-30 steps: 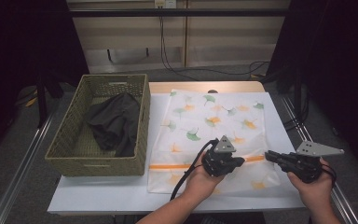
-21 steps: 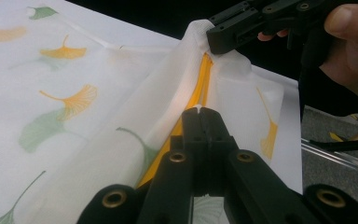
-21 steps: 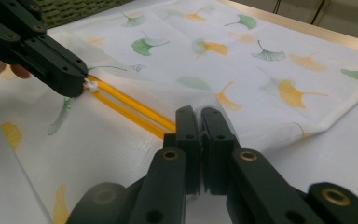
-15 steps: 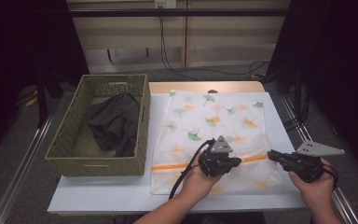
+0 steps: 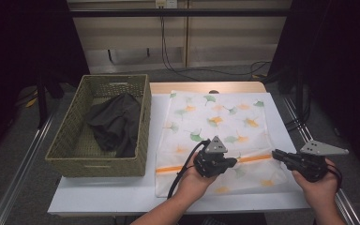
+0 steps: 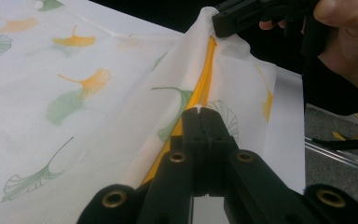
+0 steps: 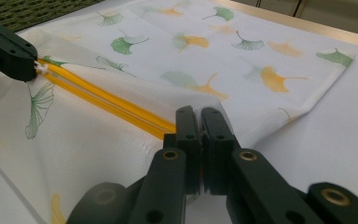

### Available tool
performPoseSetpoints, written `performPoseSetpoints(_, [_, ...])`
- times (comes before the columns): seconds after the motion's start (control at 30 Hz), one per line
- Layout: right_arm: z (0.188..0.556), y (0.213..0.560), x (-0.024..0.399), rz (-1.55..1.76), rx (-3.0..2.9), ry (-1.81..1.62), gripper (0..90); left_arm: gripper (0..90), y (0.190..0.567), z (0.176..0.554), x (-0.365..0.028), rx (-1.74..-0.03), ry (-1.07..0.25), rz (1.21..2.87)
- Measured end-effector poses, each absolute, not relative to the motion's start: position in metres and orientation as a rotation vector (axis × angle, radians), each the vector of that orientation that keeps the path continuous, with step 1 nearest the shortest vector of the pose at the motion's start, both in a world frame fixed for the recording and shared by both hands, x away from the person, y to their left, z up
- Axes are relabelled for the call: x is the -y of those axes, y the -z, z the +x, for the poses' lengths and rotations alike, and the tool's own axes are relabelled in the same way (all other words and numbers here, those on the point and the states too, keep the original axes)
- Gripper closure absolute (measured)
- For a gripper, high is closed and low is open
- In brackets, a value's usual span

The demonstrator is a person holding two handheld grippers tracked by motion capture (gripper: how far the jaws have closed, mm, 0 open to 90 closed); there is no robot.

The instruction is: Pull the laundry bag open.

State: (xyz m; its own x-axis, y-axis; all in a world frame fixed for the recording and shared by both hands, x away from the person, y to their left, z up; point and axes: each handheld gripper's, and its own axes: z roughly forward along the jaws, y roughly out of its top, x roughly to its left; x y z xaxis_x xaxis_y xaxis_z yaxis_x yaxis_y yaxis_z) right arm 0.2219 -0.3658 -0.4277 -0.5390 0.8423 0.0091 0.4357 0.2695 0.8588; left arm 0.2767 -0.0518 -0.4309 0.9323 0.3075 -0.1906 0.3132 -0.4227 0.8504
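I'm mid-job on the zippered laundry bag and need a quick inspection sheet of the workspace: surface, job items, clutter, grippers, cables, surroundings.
Surface: white table with a wooden strip at its far edge; the bag covers most of the right half.
Job's things: white mesh bag with green and orange ginkgo-leaf print, lying flat, lifted along its orange zipper.
Clutter: woven olive basket on the left, holding a dark crumpled garment.
Grippers: left gripper shut on the zipper near the bag's middle; right gripper shut on the bag's fabric at the zipper's right end.
Cables: black cable trailing from the left gripper; more cables on the floor behind.
Surroundings: dark room, metal rails beside the table.
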Motion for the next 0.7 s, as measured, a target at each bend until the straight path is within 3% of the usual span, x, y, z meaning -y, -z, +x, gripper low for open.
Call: performPoseSetpoints(0.7, [0.232, 0.428, 0.37, 1.17, -2.062, -1.146, 87.1, 90.0, 0.429, 0.278, 0.015, -0.476, -0.028, 2.046])
